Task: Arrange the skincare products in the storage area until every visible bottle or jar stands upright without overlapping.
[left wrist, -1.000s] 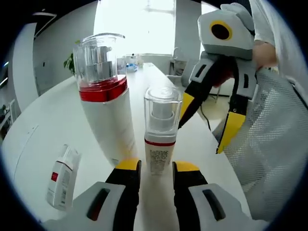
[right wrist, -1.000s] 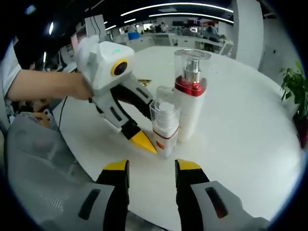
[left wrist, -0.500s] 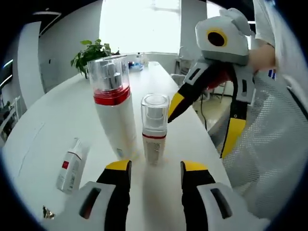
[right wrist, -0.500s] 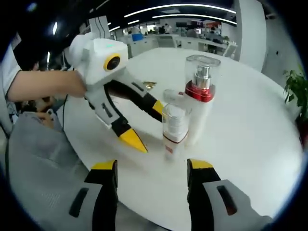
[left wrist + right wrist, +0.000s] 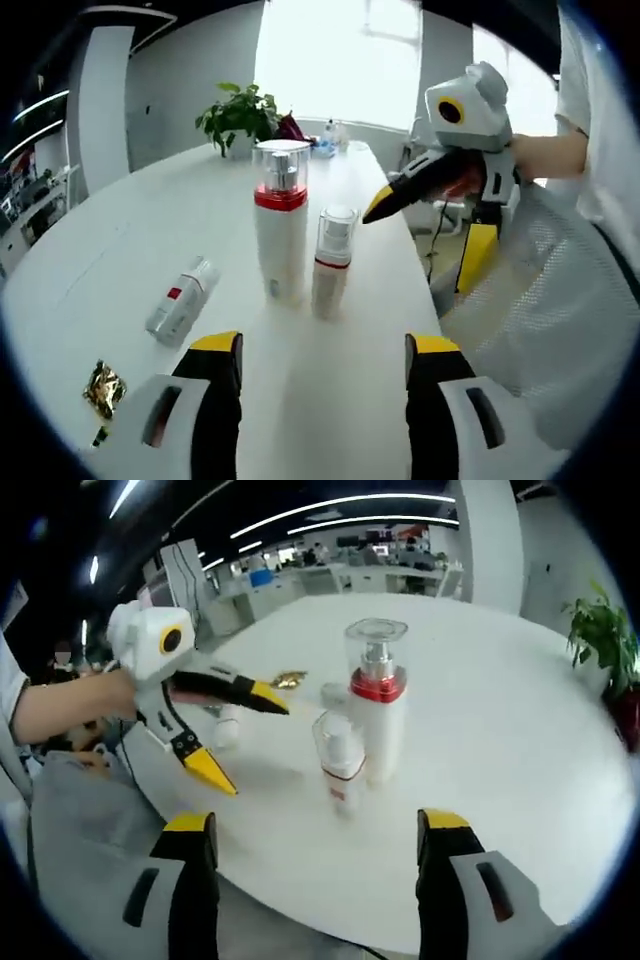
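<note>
A tall white bottle (image 5: 280, 238) with a red band and clear cap stands upright on the white table (image 5: 120, 230). A smaller clear-capped bottle (image 5: 332, 266) stands upright just to its right, close beside it. A white tube (image 5: 182, 300) lies flat to the left. My left gripper (image 5: 322, 352) is open, well short of the bottles, nothing between its jaws. My right gripper (image 5: 426, 238) hangs open off the table's right edge. In the right gripper view the tall bottle (image 5: 376, 718), small bottle (image 5: 340, 764), open left gripper (image 5: 240, 736) and my open right gripper (image 5: 316, 828) show.
A crumpled gold wrapper (image 5: 103, 388) lies near the front left of the table. A potted plant (image 5: 238, 115) stands at the far end. The tube (image 5: 226, 726) lies behind the left gripper. A person's sleeve and mesh chair (image 5: 540, 330) are at the table's edge.
Both grippers have drawn back from the bottles and their jaws have spread wider. The left gripper's jaws, earlier close around the small bottle's base, are now clear of it; it stays upright.
</note>
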A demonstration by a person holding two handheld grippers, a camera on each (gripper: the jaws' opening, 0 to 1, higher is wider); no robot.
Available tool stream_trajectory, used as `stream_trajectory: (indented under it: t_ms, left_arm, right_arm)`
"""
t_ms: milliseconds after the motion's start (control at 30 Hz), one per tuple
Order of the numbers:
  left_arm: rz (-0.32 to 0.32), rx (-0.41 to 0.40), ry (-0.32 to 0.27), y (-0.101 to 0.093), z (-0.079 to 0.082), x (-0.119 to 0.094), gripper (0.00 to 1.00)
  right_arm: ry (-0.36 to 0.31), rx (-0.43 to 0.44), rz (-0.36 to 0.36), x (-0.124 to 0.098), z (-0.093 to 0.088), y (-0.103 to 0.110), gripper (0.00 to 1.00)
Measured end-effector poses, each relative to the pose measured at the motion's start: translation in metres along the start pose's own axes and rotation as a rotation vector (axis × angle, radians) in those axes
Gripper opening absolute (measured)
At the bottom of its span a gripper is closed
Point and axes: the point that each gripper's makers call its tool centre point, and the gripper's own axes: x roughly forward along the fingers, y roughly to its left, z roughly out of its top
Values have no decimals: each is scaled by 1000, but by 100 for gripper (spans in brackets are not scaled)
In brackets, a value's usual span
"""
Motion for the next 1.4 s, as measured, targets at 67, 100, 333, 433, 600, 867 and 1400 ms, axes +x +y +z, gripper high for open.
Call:
stream_trajectory:
  t_ms: [67,100,333,433,600,867,1400]
  left_arm:
    - [12,-19,-7,4,-4,-12,62]
    - [23,-29,-8,1,-5,-15,62]
    - [144,-147,-36,5,-21,-61,69]
    - [181,-190,-41,-3,-29,-79,73]
    - [215,-223,-53,-13,-32,-105,76]
    - [301,-285,-86,-17,-43,-145,89]
    - [445,-402,-128,-30,-69,-196,94]
  right_arm:
    - [-9,6,-7,-3,2,0,83]
    - [-11,4,-12,-4,3,0,83]
    - [-59,62,-55,-16,14,-9,87]
    - [-74,103,-60,-19,14,-10,89]
    - [-96,146,-64,-25,15,-3,91]
    - [-147,183,-29,-26,23,14,94]
    - [-116,119,-35,-22,17,18,96]
